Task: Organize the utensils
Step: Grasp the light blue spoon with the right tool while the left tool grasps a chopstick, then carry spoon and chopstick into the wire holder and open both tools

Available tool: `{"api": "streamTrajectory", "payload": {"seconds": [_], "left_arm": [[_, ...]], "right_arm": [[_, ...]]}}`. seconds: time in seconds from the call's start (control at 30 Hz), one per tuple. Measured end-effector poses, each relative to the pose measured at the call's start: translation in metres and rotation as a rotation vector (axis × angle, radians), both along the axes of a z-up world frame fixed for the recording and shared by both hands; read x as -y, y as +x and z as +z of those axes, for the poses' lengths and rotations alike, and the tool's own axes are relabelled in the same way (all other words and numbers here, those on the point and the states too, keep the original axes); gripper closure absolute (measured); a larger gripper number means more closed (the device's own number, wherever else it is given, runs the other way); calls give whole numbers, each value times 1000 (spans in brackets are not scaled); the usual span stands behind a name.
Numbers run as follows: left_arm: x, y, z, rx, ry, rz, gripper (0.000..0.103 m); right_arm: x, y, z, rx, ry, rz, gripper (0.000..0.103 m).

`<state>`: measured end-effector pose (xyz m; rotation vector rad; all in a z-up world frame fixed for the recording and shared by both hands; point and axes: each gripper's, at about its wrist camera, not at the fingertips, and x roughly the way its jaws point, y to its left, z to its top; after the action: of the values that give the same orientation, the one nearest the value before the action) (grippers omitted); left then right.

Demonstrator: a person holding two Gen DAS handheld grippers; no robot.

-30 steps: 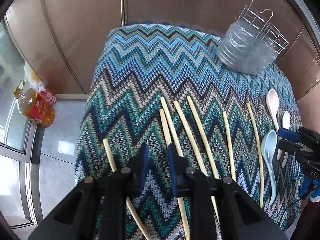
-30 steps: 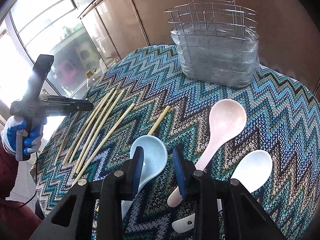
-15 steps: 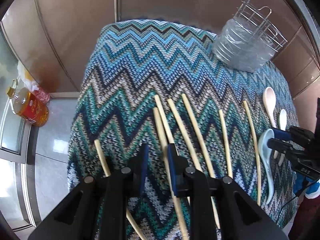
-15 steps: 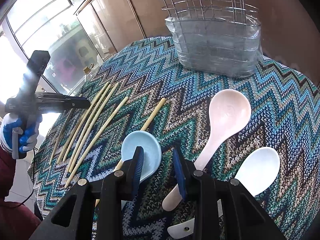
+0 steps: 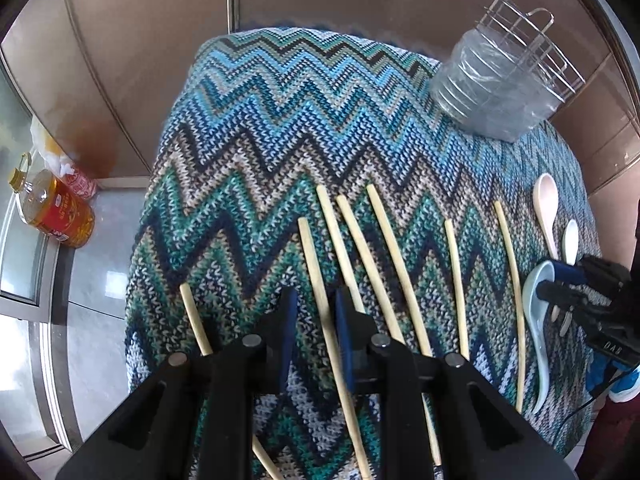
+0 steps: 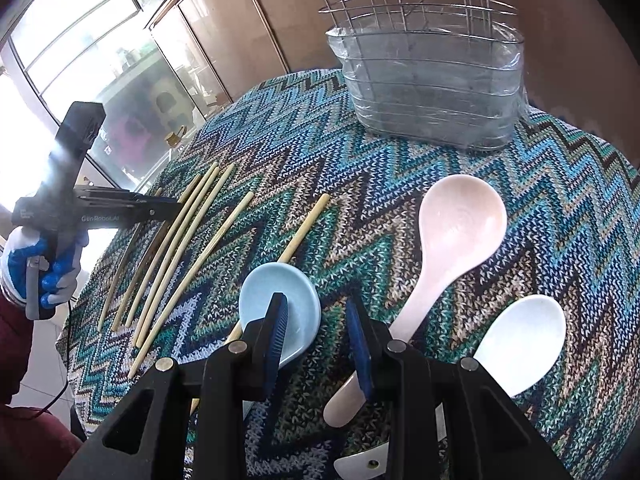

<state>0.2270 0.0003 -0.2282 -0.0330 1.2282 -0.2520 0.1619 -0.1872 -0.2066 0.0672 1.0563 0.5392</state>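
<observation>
Several bamboo chopsticks (image 5: 384,248) lie side by side on the zigzag-knit tablecloth (image 5: 280,120); they also show in the right wrist view (image 6: 188,240). My left gripper (image 5: 314,300) is open, with one chopstick (image 5: 320,288) running between its jaws. My right gripper (image 6: 316,316) is open and empty, between a light blue spoon (image 6: 296,296) and a pink spoon (image 6: 456,224). A white spoon (image 6: 524,340) lies to the right. The wire utensil holder (image 6: 432,92) stands at the far edge.
A cooking oil bottle (image 5: 52,208) stands on the floor left of the table. Brown cabinet panels (image 5: 140,40) rise behind the table. Another white utensil's handle (image 6: 360,460) lies at the near edge under my right gripper.
My left gripper has shifted so that a chopstick now lies between its jaws. My right gripper has moved forward and lower between the blue and pink spoons.
</observation>
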Motion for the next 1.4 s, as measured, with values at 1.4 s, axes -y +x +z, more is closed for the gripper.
{"api": "streamTrajectory", "payload": {"seconds": [1.4], "left_arm": [[-4,-91,206,540,-177,34,98]], "right_arm": [[-3,-88,185,417,-11,-170,97]]}}
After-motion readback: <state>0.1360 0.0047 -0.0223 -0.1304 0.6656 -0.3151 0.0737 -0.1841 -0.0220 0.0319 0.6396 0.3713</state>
